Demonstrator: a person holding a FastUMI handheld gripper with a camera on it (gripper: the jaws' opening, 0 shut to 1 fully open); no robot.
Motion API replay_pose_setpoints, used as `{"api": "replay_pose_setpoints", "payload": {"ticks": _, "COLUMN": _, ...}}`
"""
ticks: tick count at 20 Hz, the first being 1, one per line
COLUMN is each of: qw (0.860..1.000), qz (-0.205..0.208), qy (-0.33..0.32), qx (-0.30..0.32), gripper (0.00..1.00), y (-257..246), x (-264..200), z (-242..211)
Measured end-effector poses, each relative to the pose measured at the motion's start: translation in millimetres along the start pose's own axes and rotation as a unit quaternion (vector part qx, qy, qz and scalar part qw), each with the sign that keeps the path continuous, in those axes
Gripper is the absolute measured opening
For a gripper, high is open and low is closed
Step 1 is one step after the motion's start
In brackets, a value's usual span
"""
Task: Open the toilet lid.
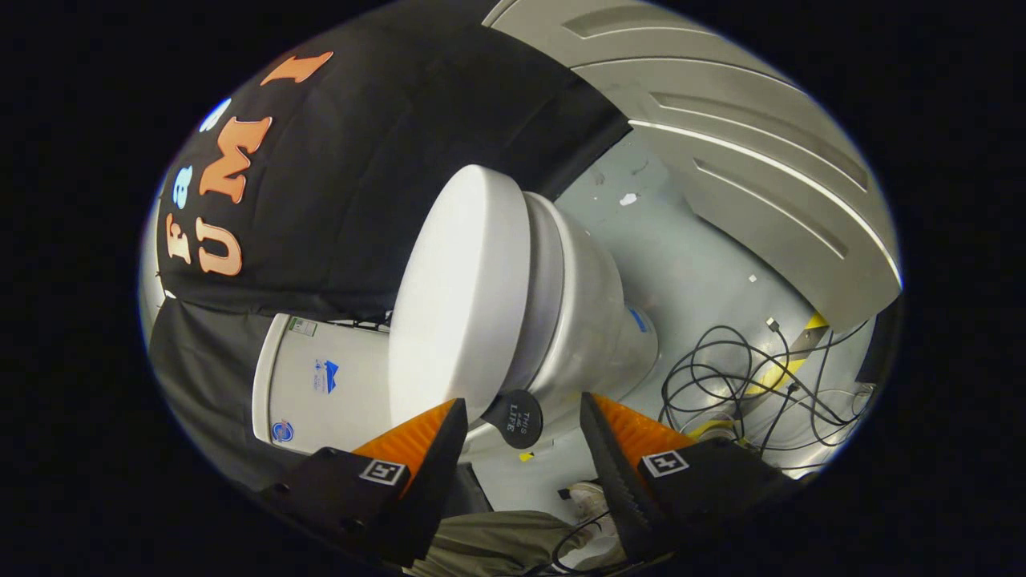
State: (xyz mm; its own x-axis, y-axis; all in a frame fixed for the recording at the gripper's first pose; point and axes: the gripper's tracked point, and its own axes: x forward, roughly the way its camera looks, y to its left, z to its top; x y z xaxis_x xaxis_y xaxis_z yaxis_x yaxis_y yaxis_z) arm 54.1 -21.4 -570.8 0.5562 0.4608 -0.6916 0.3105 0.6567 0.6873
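1. The grey panelled wall (745, 160) with long raised ribs runs beyond the toilet, on the side away from the black cloth wall (337, 184).
2. The pale floor (689, 272) lies between that panelled wall and the toilet, with a few scraps of white paper on it.
3. The toilet (585, 312) is white and glossy; the view is rolled, so it appears lying on its side, just ahead of the tongs.
4. The toilet lid (465, 296) is a smooth, rounded white oval, shut down flat on the seat rim, with only a thin seam showing between lid and seat. Its front edge sits just beyond the fingertips.
5. The tank (321, 385) is a white box behind the lid, against the cloth wall; it carries a small green-edged sticker, a blue logo and a round blue mark, all too small to read.
6. A tangle of black cables (745, 377) lies on the floor beside the toilet base, with a yellow strip among them.
7. The tongs (525, 421) stand wide apart, holding nothing.
8. A round black tab (517, 418) hangs at the lid's front edge between the fingers; its white print seems to read "THIS ... LIFE", the middle unclear.
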Motion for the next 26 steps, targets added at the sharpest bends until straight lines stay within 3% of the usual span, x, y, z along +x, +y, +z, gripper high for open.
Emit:
{"api": "replay_pose_setpoints", "payload": {"ticks": 5, "qw": 1.000, "qz": -0.007, "qy": 0.019, "qx": 0.020, "gripper": 0.69, "y": -5, "x": 13, "z": -4}}
{"api": "replay_pose_setpoints", "payload": {"ticks": 8, "qw": 0.999, "qz": 0.009, "qy": 0.020, "qx": 0.048, "gripper": 0.47, "y": 1, "x": 17, "z": -6}}
{"api": "replay_pose_setpoints", "payload": {"ticks": 11, "qw": 0.998, "qz": 0.016, "qy": 0.048, "qx": 0.038, "gripper": 0.47, "y": 3, "x": 23, "z": -22}}
{"api": "replay_pose_setpoints", "payload": {"ticks": 14, "qw": 0.997, "qz": 0.027, "qy": 0.016, "qx": 0.077, "gripper": 0.24, "y": 8, "x": 17, "z": -7}}
{"api": "replay_pose_setpoints", "payload": {"ticks": 16, "qw": 0.994, "qz": 0.049, "qy": 0.008, "qx": 0.099, "gripper": 0.16, "y": 13, "x": 14, "z": -6}}
{"api": "replay_pose_setpoints", "payload": {"ticks": 18, "qw": 0.995, "qz": 0.039, "qy": -0.006, "qx": 0.093, "gripper": 0.08, "y": 13, "x": 13, "z": -6}}
{"api": "replay_pose_setpoints", "payload": {"ticks": 21, "qw": 0.997, "qz": 0.008, "qy": -0.020, "qx": 0.074, "gripper": 0.08, "y": 16, "x": 16, "z": -3}}
{"api": "replay_pose_setpoints", "payload": {"ticks": 26, "qw": 0.997, "qz": 0.000, "qy": -0.060, "qx": 0.055, "gripper": 0.08, "y": 45, "x": -2, "z": 13}}
